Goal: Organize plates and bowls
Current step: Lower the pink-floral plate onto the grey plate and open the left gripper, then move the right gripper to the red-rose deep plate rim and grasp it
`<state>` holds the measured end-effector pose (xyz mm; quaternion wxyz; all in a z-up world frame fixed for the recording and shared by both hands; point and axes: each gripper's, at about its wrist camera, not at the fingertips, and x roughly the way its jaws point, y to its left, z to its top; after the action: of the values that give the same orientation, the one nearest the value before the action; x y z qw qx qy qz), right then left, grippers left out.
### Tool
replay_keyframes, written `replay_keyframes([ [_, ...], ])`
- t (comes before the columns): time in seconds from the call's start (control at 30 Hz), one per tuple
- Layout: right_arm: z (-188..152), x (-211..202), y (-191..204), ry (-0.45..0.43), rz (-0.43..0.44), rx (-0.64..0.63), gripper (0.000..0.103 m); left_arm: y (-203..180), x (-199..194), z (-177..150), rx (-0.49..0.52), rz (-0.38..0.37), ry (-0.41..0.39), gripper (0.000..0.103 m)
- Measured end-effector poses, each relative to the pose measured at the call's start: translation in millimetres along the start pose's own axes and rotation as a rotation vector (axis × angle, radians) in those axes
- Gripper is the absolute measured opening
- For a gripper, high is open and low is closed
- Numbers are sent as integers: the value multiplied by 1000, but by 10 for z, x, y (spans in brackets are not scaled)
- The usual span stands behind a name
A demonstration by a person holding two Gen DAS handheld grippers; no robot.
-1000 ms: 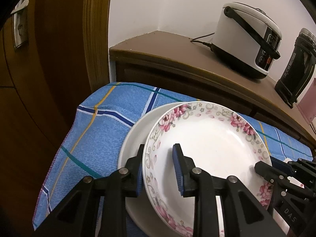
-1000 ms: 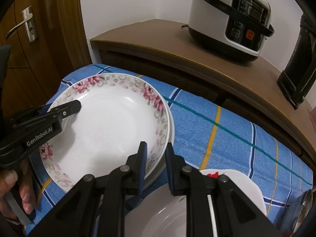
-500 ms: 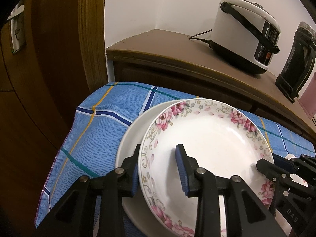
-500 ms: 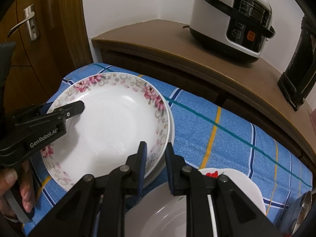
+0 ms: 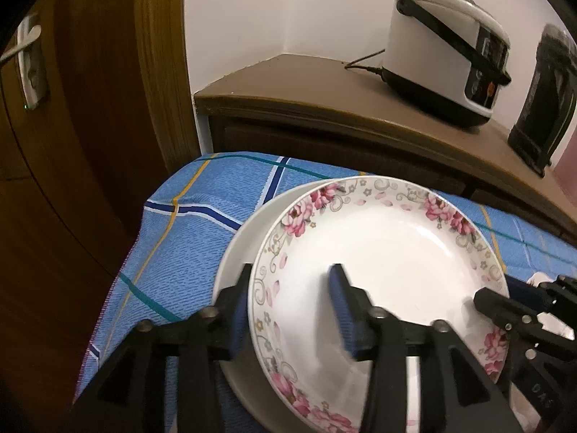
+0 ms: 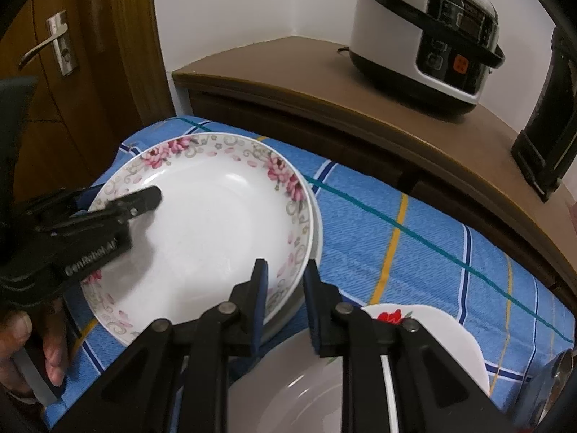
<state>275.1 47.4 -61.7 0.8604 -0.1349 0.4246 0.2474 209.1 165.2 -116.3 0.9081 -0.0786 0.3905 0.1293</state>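
1. We see the left hand-held gripper [image 5: 290,310] as two matte black plastic fingers lined with ribbed blue pads [image 5: 340,310].
2. Round silver pivot screws [image 5: 377,312] sit along its black linkage arms.
3. From the right wrist view, its side carries white "GenRobot.AI" lettering.
4. The right hand-held gripper [image 6: 285,301] has the same build: black fingers, blue pads, silver pivots.
5. Bare fingers [image 6: 54,359] wrap a pale grey handle at the near left.
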Motion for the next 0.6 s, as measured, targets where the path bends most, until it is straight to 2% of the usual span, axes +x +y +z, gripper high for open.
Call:
replay_keyframes([
  [0.07,-5,-42,-19,-21,15,9,32,-45,-35,-3,24,14,-19,71],
  [0.13,-11,-107,-4,-53,15,2,49,-52,-97,-13,34,18,-52,80],
  [0.17,-10,-134,9,-64,19,-1,50,-42,-120,-16,32,14,-64,84],
  [0.2,-6,-158,16,-76,24,0,51,-23,-142,-18,24,13,-76,84],
  [0.33,-6,-303,1,-151,-19,9,72,91,-211,-18,-33,1,-120,84],
  [0.47,1,-341,-28,-170,-28,21,73,167,-229,-14,-83,-24,-133,85],
  [0.6,-29,-345,-63,-171,-15,35,78,111,-257,-15,-60,-22,-141,85],
])
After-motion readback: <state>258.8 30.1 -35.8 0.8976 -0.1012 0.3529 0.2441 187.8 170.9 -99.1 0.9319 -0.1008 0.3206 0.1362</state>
